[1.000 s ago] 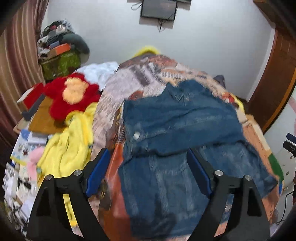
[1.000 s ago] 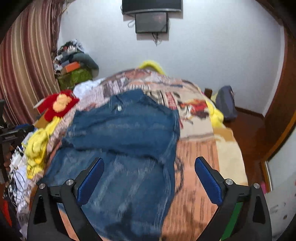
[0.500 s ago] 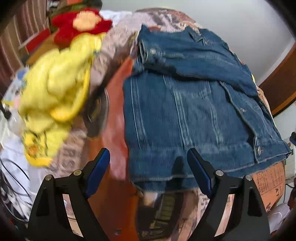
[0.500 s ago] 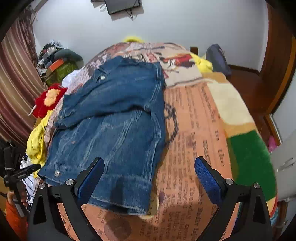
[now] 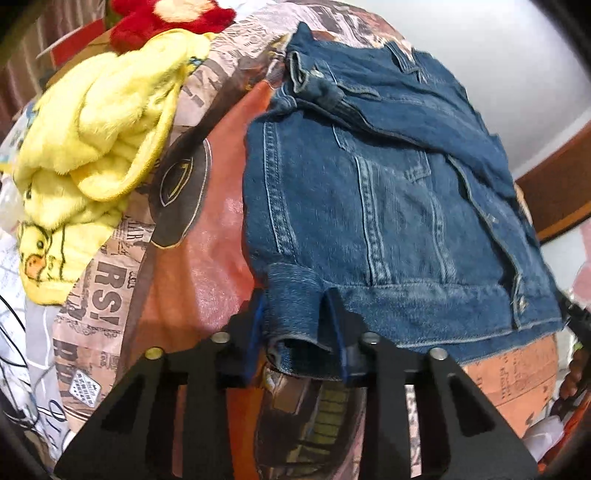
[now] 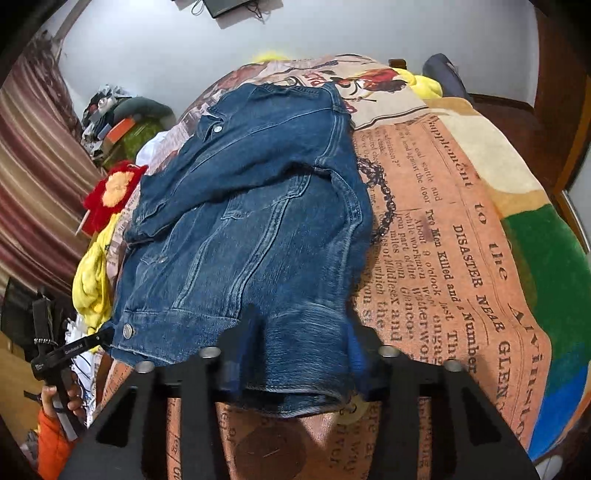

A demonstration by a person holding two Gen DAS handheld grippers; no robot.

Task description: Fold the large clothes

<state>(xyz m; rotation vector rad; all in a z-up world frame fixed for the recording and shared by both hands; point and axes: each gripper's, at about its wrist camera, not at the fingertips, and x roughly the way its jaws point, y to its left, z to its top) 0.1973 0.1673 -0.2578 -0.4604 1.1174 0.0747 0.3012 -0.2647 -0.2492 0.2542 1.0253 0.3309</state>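
Note:
A blue denim jacket (image 5: 388,206) lies flat on the printed bedspread (image 5: 192,266), its sleeve folded across the upper part. My left gripper (image 5: 297,325) is closing on the near left corner of the hem, and the denim bunches between its blue pads. In the right wrist view the same jacket (image 6: 251,221) stretches away from me. My right gripper (image 6: 303,339) is closing on the near right corner of the hem, with a thick roll of fabric pressed between its fingers. A hand (image 6: 55,402) in an orange sleeve holds the other tool at the left.
A yellow plush garment (image 5: 92,122) and a red plush toy (image 5: 166,18) lie left of the jacket. The bedspread (image 6: 443,240) runs on to the right. A striped curtain (image 6: 33,177) and a pile of things (image 6: 122,122) stand at the left wall.
Both grippers dropped toward the bed and tilted down onto the jacket's near hem. Their jaws went from wide open to clamped on the hem's two corners.

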